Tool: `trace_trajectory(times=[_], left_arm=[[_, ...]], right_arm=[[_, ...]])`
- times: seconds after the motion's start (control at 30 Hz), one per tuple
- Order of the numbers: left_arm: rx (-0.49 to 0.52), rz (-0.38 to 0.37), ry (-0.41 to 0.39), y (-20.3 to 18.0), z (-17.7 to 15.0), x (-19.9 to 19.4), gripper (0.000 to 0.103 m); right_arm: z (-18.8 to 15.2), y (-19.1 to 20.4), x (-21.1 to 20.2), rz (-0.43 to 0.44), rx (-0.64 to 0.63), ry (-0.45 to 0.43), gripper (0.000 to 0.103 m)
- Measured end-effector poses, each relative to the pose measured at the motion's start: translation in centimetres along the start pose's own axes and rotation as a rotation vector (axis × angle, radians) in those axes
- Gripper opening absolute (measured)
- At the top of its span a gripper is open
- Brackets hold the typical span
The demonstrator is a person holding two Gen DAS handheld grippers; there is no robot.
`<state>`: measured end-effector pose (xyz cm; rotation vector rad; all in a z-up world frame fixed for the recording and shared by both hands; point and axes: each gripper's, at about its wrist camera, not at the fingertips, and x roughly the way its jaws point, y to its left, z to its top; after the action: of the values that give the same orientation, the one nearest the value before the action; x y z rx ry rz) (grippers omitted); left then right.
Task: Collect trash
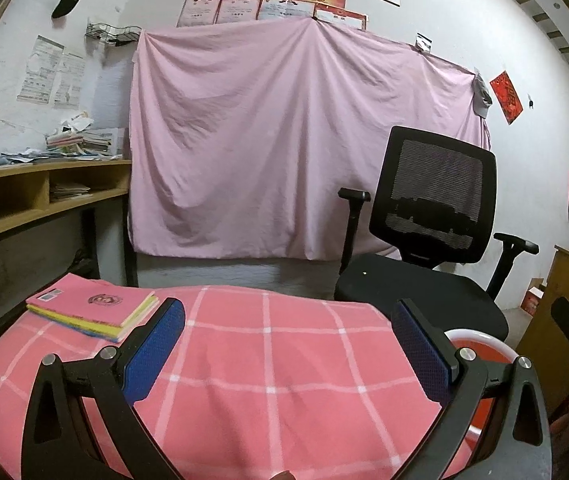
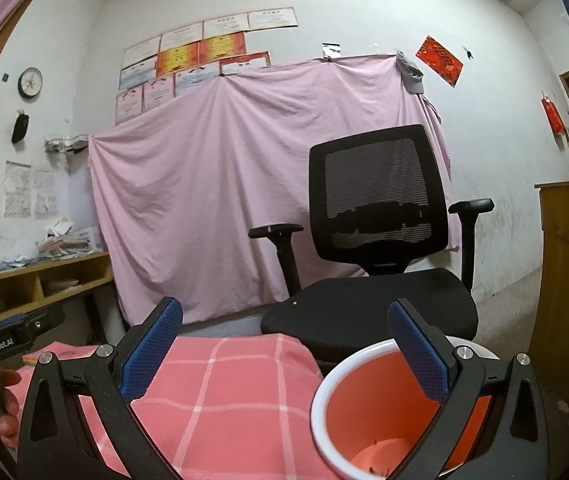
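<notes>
- Both tools are empty and spread wide: my left tool (image 1: 287, 350) hangs over the pink checked cloth (image 1: 268, 364) on the table, and my right tool (image 2: 285, 354) sits above the table's right edge, nothing between the blue pads (image 2: 418, 356) of either one.
- I see no loose trash on the cloth from either wrist view. The only thing lying there is a stack of booklets (image 1: 96, 312) at the far left corner, which I would not count as rubbish.
- The bin (image 2: 380, 408) is just beside the right edge of the table, below my right tool, its mouth open towards me. It has a white rim and an orange inside, with a few small dark bits at the bottom that are too small to identify.
- My judgement on handling: the bin looks like thin plastic, so light, fairly stiff at the rim, smooth and a little slippery. If I need to move it, I would pinch the rim wall, one pad inside and one outside, rather than try to span the mouth.
- Whatever scraps turn up are likely paper or wrappers: feather-light, soft, easily crushed. A gentle close across the bulk should hold them.
- An office chair (image 2: 376, 248) stands behind the bin, well clear of both tools.
- A hand (image 2: 4, 400) holding the left rig shows at the edge of the right view.
</notes>
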<state>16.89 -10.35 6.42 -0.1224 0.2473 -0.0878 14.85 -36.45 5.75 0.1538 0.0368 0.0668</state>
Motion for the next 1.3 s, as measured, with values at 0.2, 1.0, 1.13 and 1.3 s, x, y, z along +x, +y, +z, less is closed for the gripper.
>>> trace_trajectory(times=[0.2, 1.0, 1.13, 1.3], left_arm=[[0.006, 0.021, 0.015, 1.1, -1.3, -1.7, 0.101], [0.045, 0.086, 0.060, 4.3, -6.1, -8.2, 0.101], [0.050, 0.090, 0.062, 4.6, -7.2, -8.7, 0.101], [0.046, 0.092, 0.058, 4.8, -8.6, -9.1, 0.101]], right_arm=[[-1.0, 1.5, -1.7, -0.001, -0.028, 0.028, 0.103], [-4.7, 5.6, -7.7, -0.004, -0.075, 0.096, 0.103], [-5.3, 5.7, -8.1, -0.017, -0.082, 0.115, 0.103], [-6.6, 5.7, -8.0, -0.025, -0.099, 0.159, 0.103]])
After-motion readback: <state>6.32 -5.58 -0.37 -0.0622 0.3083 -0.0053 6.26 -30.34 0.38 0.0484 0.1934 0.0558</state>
